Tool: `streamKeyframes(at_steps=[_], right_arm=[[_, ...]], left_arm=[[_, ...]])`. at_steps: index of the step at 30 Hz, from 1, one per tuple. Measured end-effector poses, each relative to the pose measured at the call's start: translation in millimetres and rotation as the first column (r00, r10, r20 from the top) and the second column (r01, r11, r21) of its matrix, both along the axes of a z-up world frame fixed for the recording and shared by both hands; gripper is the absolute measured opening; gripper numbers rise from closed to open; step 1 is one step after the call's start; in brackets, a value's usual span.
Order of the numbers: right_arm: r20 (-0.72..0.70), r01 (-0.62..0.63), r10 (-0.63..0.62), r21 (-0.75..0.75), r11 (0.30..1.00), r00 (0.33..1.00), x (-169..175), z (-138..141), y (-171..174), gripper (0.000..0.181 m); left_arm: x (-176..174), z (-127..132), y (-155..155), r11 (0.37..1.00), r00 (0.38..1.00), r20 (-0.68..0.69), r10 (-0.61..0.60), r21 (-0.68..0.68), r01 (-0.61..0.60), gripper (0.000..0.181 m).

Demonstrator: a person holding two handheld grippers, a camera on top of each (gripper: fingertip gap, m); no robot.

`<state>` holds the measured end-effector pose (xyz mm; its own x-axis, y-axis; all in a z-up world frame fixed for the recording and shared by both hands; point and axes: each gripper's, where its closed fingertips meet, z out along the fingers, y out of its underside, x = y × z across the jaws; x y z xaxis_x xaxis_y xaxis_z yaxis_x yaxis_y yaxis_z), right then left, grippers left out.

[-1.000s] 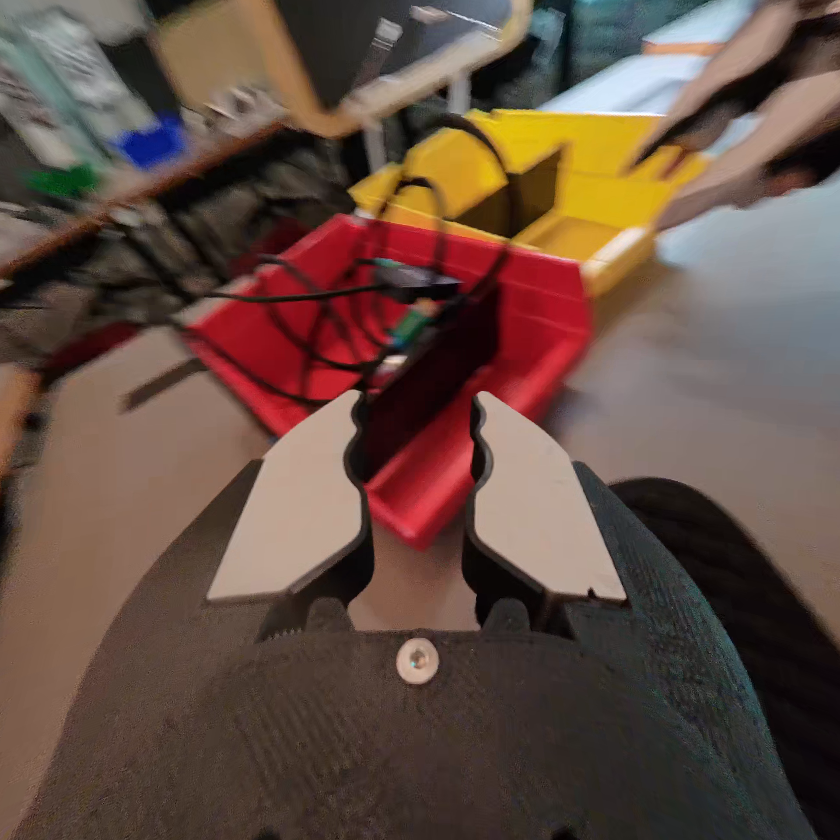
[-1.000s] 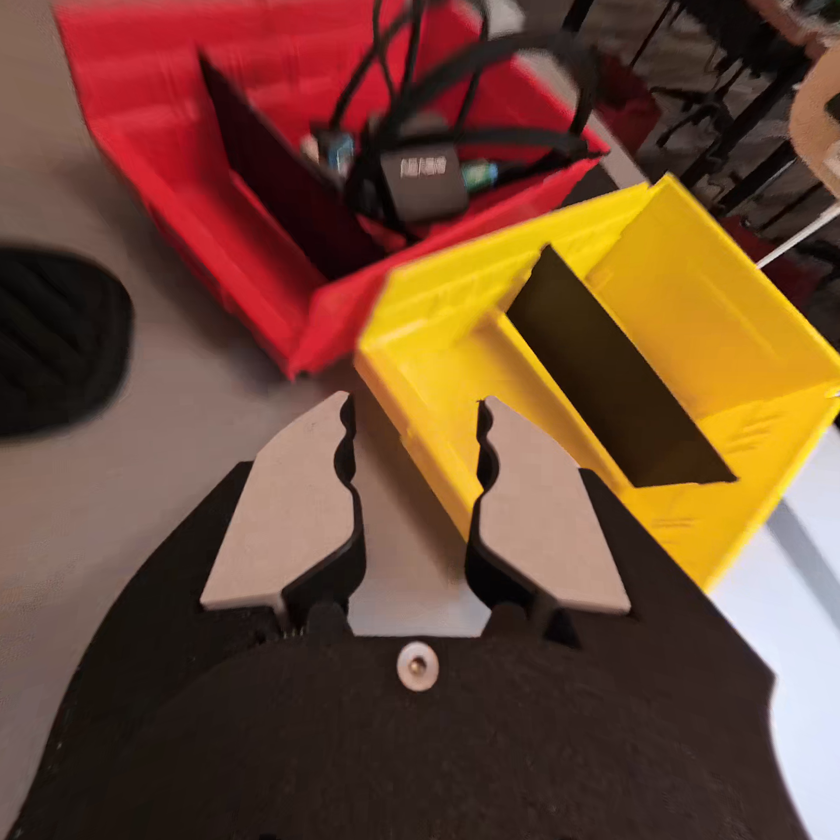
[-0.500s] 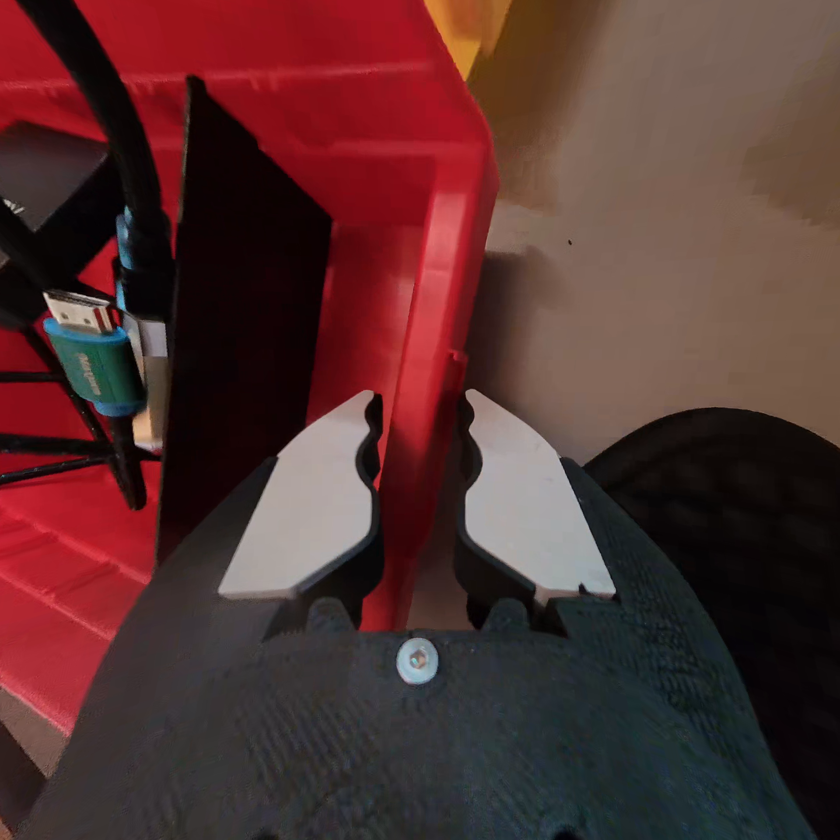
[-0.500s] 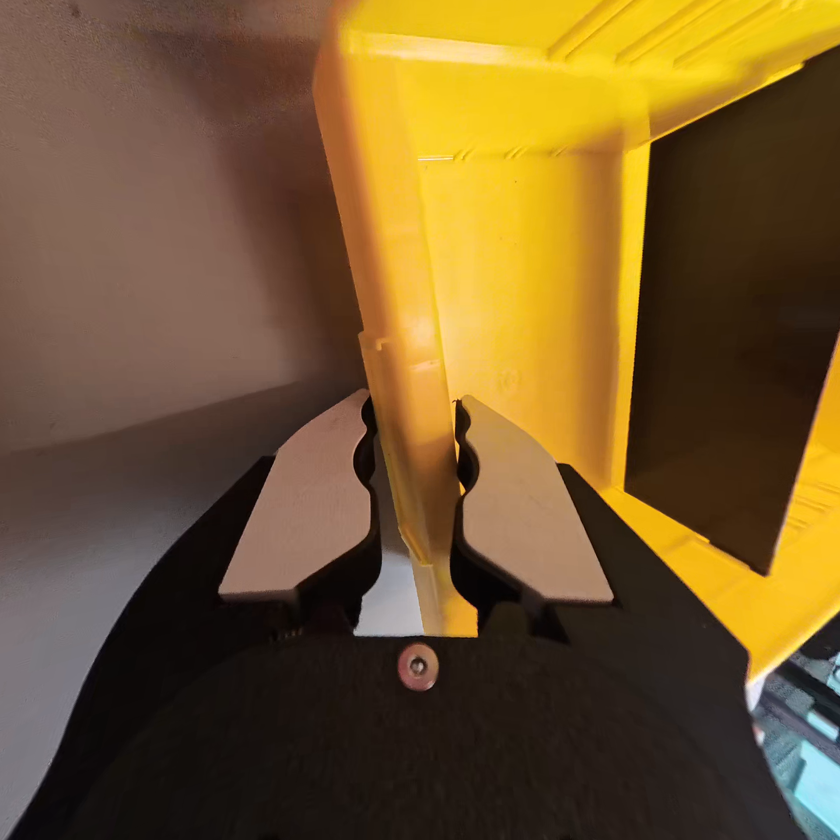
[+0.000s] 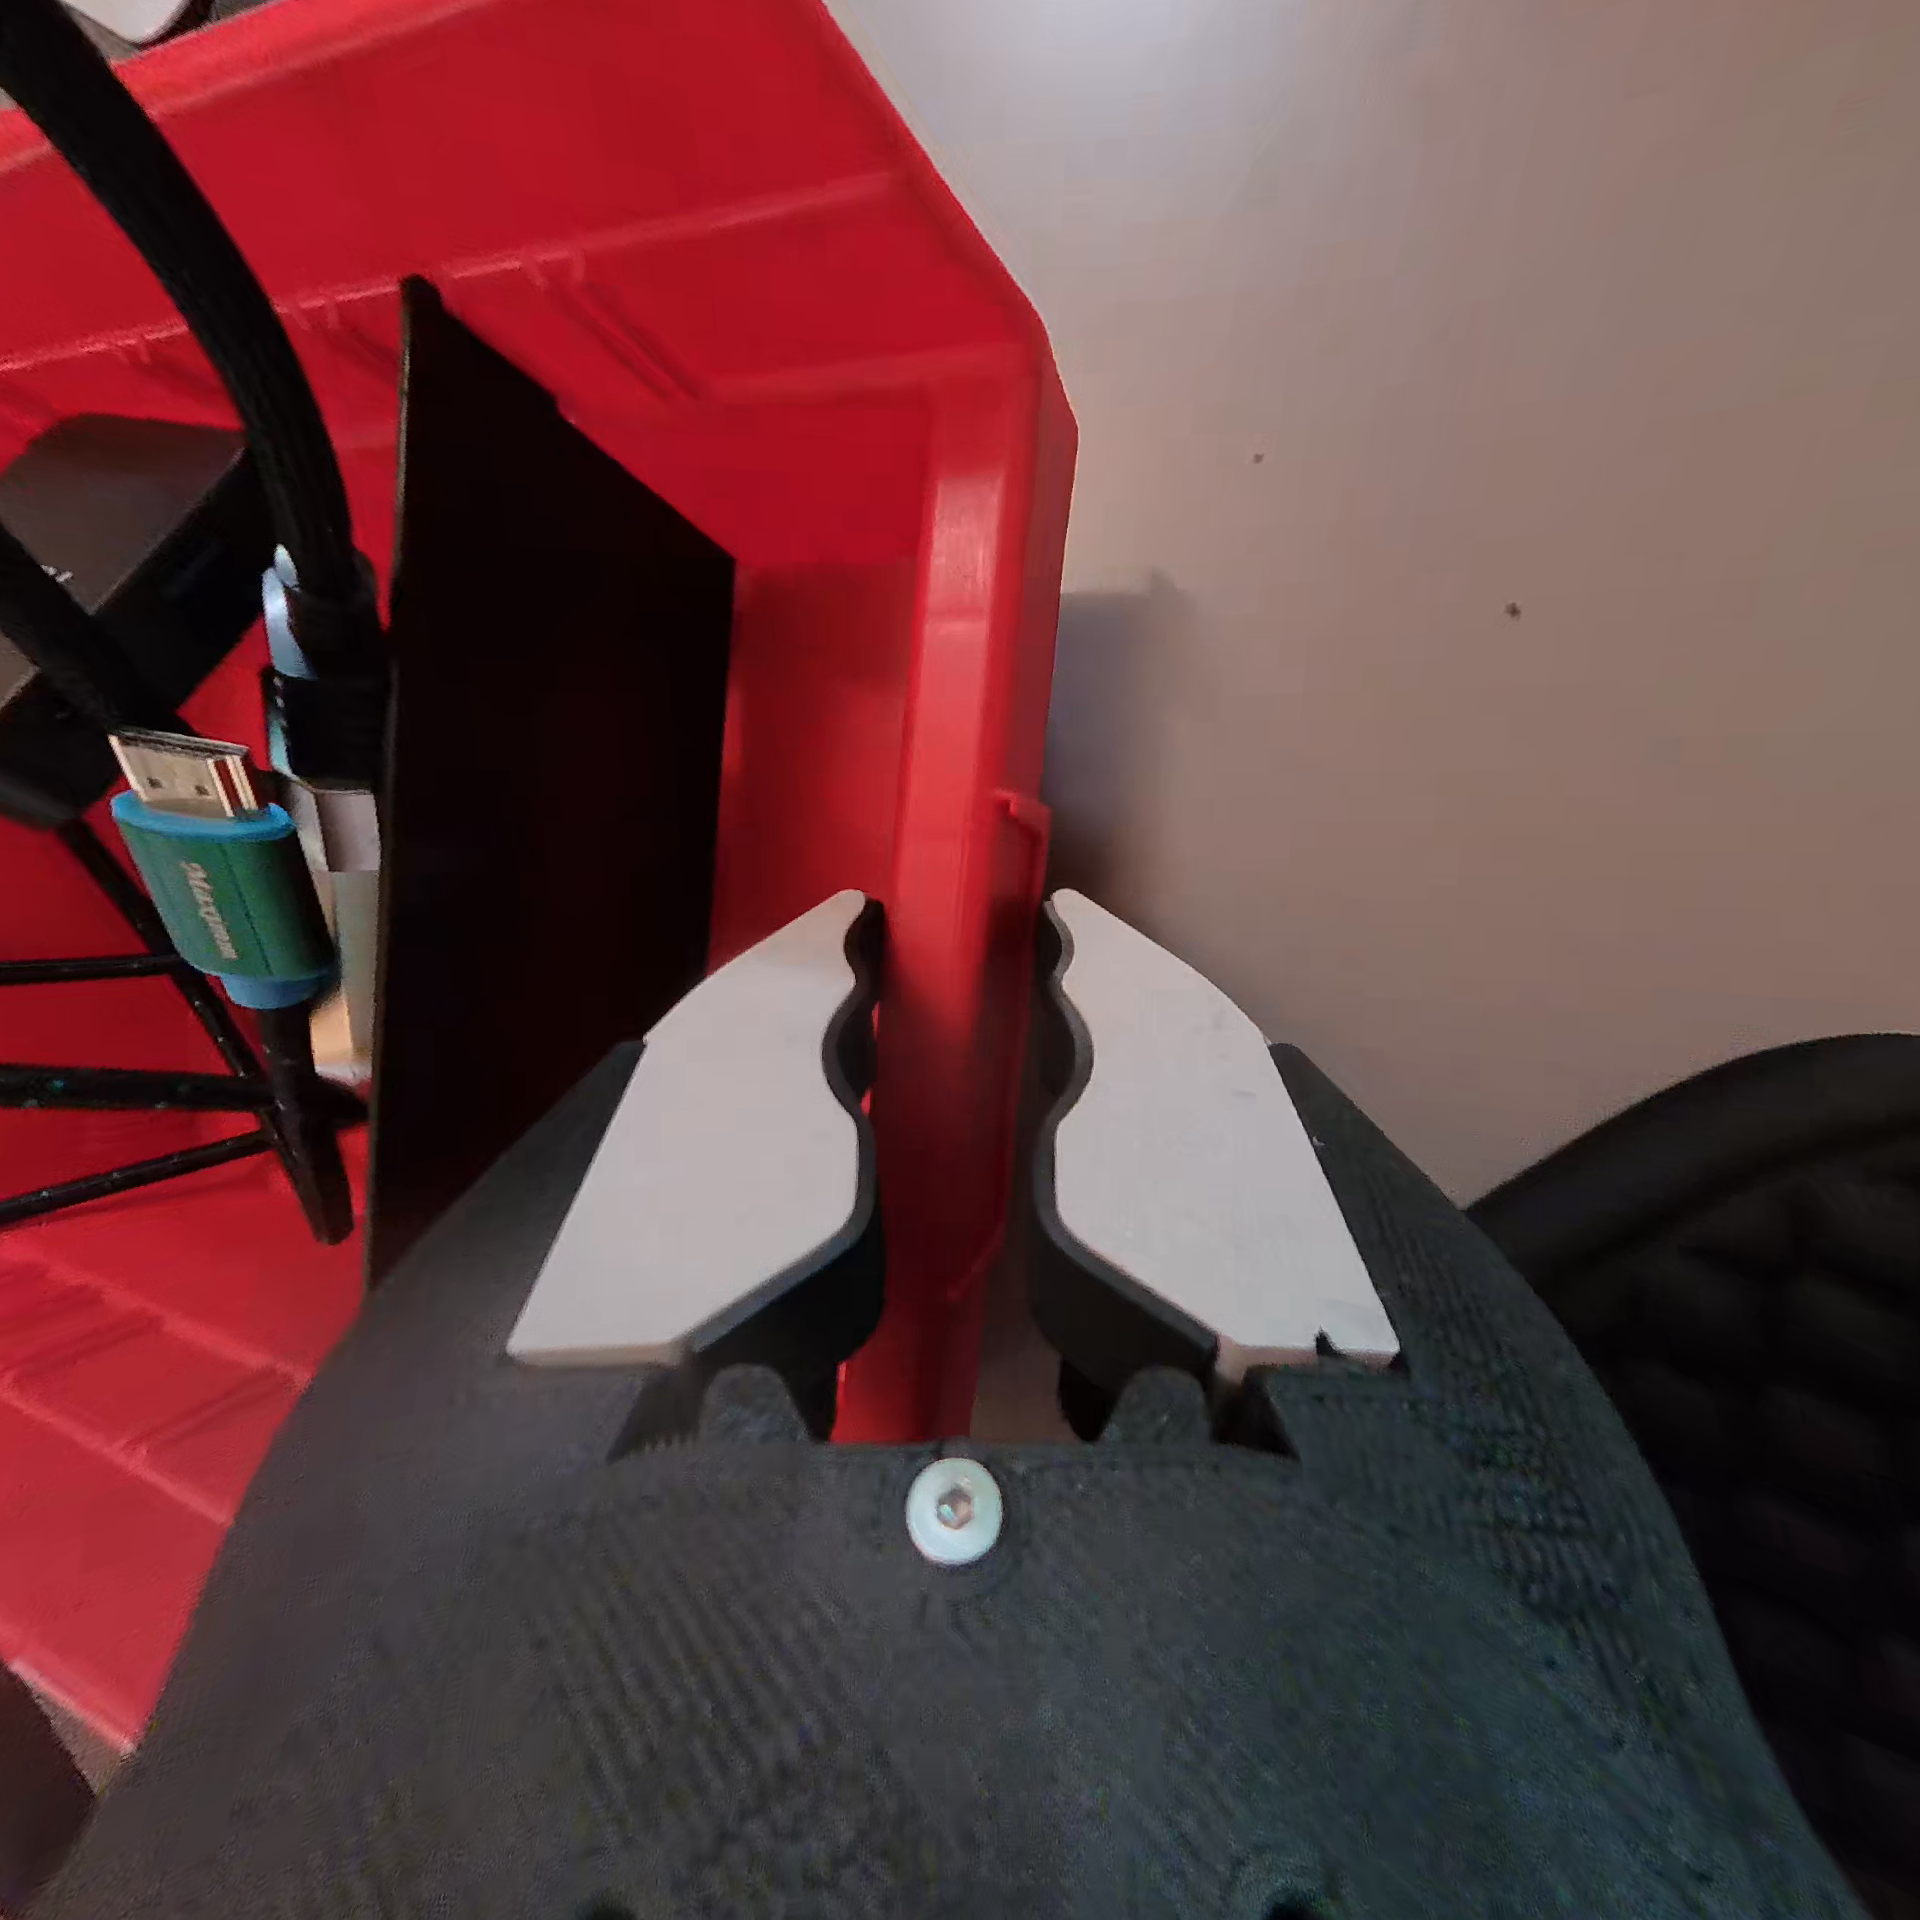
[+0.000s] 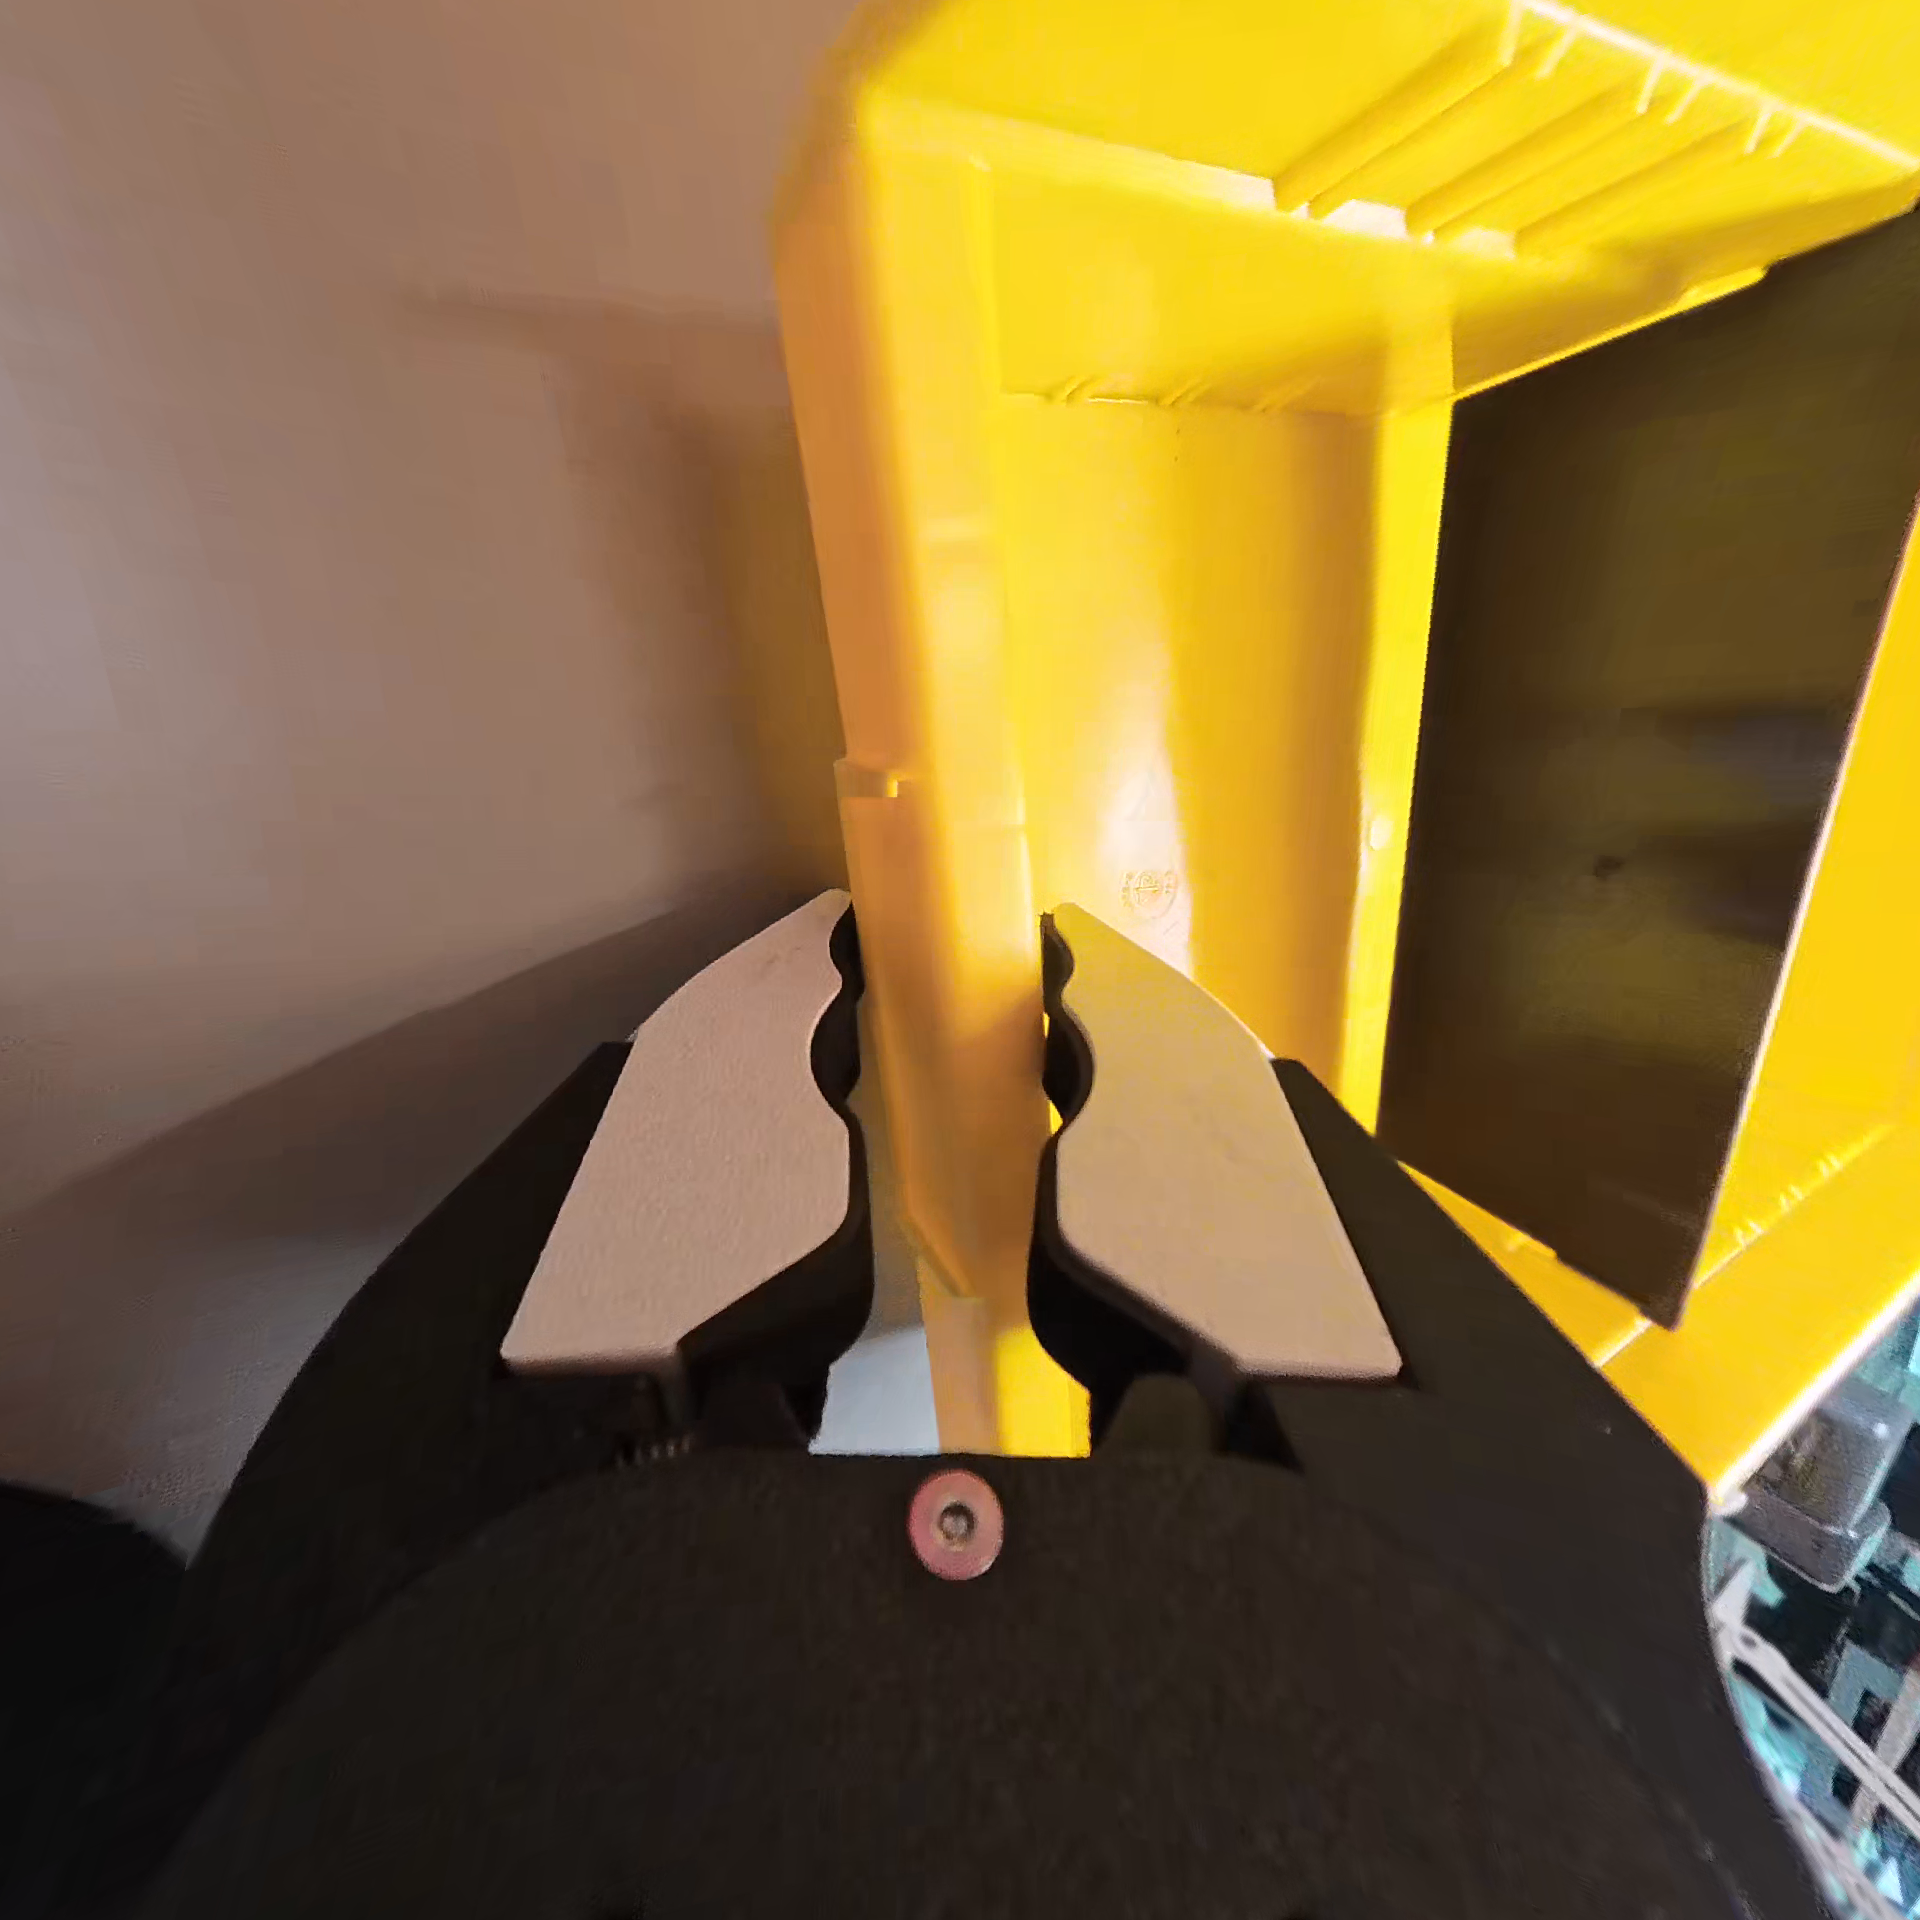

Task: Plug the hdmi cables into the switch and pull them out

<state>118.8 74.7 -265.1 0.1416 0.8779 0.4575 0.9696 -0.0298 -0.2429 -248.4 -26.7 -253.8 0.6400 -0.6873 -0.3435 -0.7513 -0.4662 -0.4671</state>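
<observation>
A red bin (image 5: 665,312) fills the left wrist view. Its left compartment holds a black switch (image 5: 114,499), black cables (image 5: 208,260), a teal HDMI plug (image 5: 213,894) lying loose and a second silver plug (image 5: 338,821) against the black divider (image 5: 540,779). My left gripper (image 5: 956,914) is shut on the red bin's side wall, one finger inside and one outside. My right gripper (image 6: 945,914) is shut on the side wall of a yellow bin (image 6: 1195,623) in the same way. The yellow bin's visible compartment holds nothing.
The yellow bin has a dark divider (image 6: 1662,779). Grey tabletop (image 5: 1455,520) lies to the right of the red bin and also shows in the right wrist view (image 6: 364,520), left of the yellow bin. A black ribbed object (image 5: 1714,1299) sits close at the lower right. Clutter (image 6: 1849,1558) shows below the yellow bin. About 40 cm separates my left fingertips from my right.
Both grippers have dropped from above the bins onto their side walls. Over the last half second each pair of jaws has narrowed onto its wall.
</observation>
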Motion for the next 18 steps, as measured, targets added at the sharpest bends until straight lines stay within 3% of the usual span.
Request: streamKeyframes(at_steps=[1,13,16,18], right_arm=[[0.002,0.013,-0.013,0.002,1.0,1.0,6,0,8,0.032],[-0.034,0.222,-0.22,0.063,0.973,0.975,37,2,102,0.038],[-0.264,0.29,-0.265,0.06,0.955,0.927,15,26,105,0.045],[-0.482,0.311,-0.246,0.06,0.948,0.841,-8,55,99,0.044]], left_arm=[[-3,0,4,1.0,1.0,0.0,0.001,0.002,-0.001,0.028],[-52,2,67,0.998,0.999,-0.003,0.047,0.051,-0.047,0.032],[-70,5,82,0.984,0.99,0.0,0.138,0.114,-0.137,0.043],[-79,7,87,0.969,0.982,0.018,0.19,0.157,-0.191,0.046]])
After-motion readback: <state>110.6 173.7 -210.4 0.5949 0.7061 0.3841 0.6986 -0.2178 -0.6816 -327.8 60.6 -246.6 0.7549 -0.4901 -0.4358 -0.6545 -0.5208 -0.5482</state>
